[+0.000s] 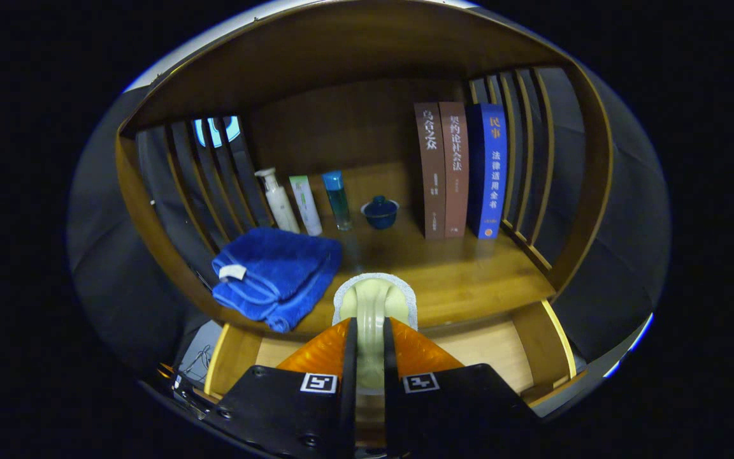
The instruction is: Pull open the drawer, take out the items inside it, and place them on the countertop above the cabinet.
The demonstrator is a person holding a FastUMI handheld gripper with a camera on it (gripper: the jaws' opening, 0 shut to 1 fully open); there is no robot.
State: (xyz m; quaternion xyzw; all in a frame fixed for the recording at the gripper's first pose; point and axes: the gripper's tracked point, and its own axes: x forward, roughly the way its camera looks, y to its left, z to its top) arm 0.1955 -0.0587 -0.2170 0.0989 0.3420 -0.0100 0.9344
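Observation:
My gripper (370, 328) is shut on a pale cream-green scrubber (374, 298) with a white textured rim. Both orange fingers (319, 352) press on its narrow handle. The scrubber's head reaches past the front edge of the wooden countertop (469, 274), just above its surface; I cannot tell whether it touches. Below the fingers the drawer (558, 338) stands pulled open, and its light wooden bottom shows on either side of them. A folded blue towel (274, 274) lies on the countertop, left of the scrubber, hanging slightly over the front edge.
At the back of the countertop stand a white bottle (278, 201), a white-green tube (306, 205), a blue-capped bottle (338, 199) and a small dark blue cup (380, 211). Three upright books (459, 169) stand to the right. Slatted side walls (532, 159) and a shelf overhead enclose the space.

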